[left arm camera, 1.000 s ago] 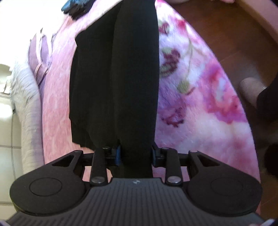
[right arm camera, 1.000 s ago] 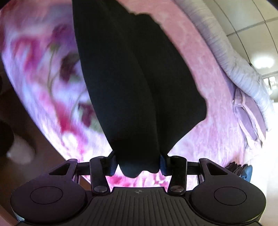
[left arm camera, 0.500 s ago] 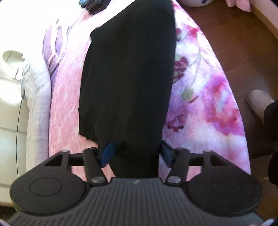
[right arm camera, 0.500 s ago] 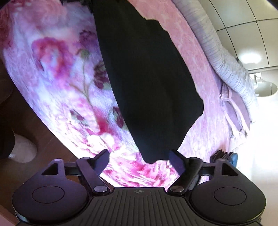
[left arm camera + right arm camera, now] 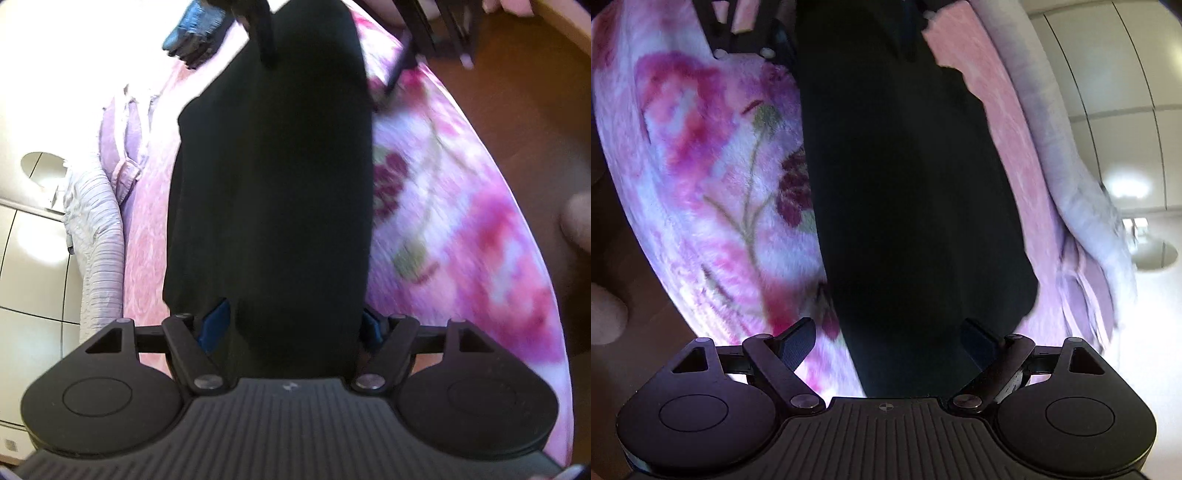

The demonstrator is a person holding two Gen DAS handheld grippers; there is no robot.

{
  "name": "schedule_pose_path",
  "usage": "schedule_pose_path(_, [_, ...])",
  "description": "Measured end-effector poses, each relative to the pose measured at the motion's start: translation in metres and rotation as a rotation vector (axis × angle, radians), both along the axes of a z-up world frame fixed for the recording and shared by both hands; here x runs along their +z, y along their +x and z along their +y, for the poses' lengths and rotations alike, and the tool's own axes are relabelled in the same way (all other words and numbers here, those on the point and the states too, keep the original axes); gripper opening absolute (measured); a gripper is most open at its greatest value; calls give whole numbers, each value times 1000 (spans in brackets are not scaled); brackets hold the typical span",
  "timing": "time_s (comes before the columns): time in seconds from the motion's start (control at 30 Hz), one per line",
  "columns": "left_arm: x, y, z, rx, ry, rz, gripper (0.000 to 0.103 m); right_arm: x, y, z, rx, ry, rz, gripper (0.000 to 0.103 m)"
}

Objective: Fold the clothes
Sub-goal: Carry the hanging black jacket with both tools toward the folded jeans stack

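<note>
Both jaws are being held wide: the left gripper (image 5: 291, 325) and right gripper (image 5: 886, 343) straddle opposite ends of the black garment (image 5: 269, 192) without pinching it. It is lying on the floral blanket (image 5: 443, 206), its long axis running gripper to gripper. If cloth is being snagged by a withdrawing finger, the fold could be dragged askew.
</note>
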State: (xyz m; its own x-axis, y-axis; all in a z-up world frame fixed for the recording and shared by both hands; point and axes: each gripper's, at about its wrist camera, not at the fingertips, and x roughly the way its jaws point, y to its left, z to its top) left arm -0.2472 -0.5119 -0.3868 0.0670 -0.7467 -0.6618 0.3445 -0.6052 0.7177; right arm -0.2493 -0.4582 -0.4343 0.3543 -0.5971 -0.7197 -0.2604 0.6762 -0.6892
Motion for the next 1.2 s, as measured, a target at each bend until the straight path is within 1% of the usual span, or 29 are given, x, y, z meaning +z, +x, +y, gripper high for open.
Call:
schedule_pose_path(0.07, [4,2,-2,7,9,7,81,-3,2,-8,24,11,-18,88])
schedule_pose_path(0.13, [8,4,-3,13,17,14,78,-2,0,-17,43,29,-40,88])
schedule_pose_path(0.17, [9,5,-4,17,22,17,62,0,-2,-22,37,17,-50,87])
schedule_pose_path(0.2, [11,6,-5,20,26,20,50,3,-5,-28,25,-3,-60,84])
schedule_pose_path(0.23, [13,7,-5,23,30,24,47,8,-9,-34,10,-1,-76,82])
schedule_pose_path(0.27, [15,8,-6,27,35,27,44,15,-13,-40,-7,11,-95,77])
schedule_pose_path(0.3, [17,9,-7,30,39,31,43,19,-17,-43,-15,15,-104,71])
schedule_pose_path(0.37, [14,5,-10,29,60,11,45,22,-23,-45,-16,14,-100,70])
schedule_pose_path(0.43, [8,0,-14,25,81,-13,49,16,-22,-43,-4,4,-69,70])
schedule_pose_path(0.5, [5,-1,-16,19,84,-19,54,7,-18,-39,18,-18,-50,70])
schedule_pose_path(0.6, [4,1,-17,15,89,-14,54,-5,-9,-35,47,-42,-30,71])
schedule_pose_path(0.63, [6,3,-16,14,90,-9,54,-8,-7,-36,48,-41,-23,72])
schedule_pose_path(0.67, [7,4,-16,14,91,-5,54,-6,-7,-39,37,-17,-24,73])
schedule_pose_path(0.7, [10,5,-15,19,93,-1,53,-2,-7,-44,21,18,-28,70])
schedule_pose_path(0.73, [12,5,-15,23,93,2,53,3,-6,-48,4,52,-32,64])
schedule_pose_path(0.77, [15,4,-14,25,90,5,53,11,-6,-52,-15,90,-43,50])
schedule_pose_path(0.8, [17,4,-14,24,87,5,55,21,-5,-55,-28,117,-57,43])
schedule_pose_path(0.87, [18,4,-13,9,78,-10,60,47,-3,-63,-42,149,-88,39])
schedule_pose_path(0.93, [14,7,-16,-5,67,-35,61,70,0,-70,-54,163,-113,38])
schedule_pose_path(0.97, [11,10,-20,-6,68,-47,63,79,1,-72,-56,164,-121,38])
schedule_pose_path(1.0, [8,13,-25,-1,77,-57,62,83,3,-73,-52,164,-120,38])
schedule_pose_path(1.03, [7,16,-30,8,91,-56,60,85,5,-73,-47,164,-116,38])
schedule_pose_path(1.1, [10,21,-39,24,133,-21,42,79,8,-72,-44,157,-94,38])
schedule_pose_path(1.13, [13,23,-41,28,146,-11,39,76,10,-71,-42,153,-82,38])
schedule_pose_path(1.17, [16,24,-41,32,149,-4,36,72,11,-70,-41,149,-70,41])
schedule_pose_path(1.2, [19,25,-42,39,150,7,34,66,10,-65,-36,133,-54,46])
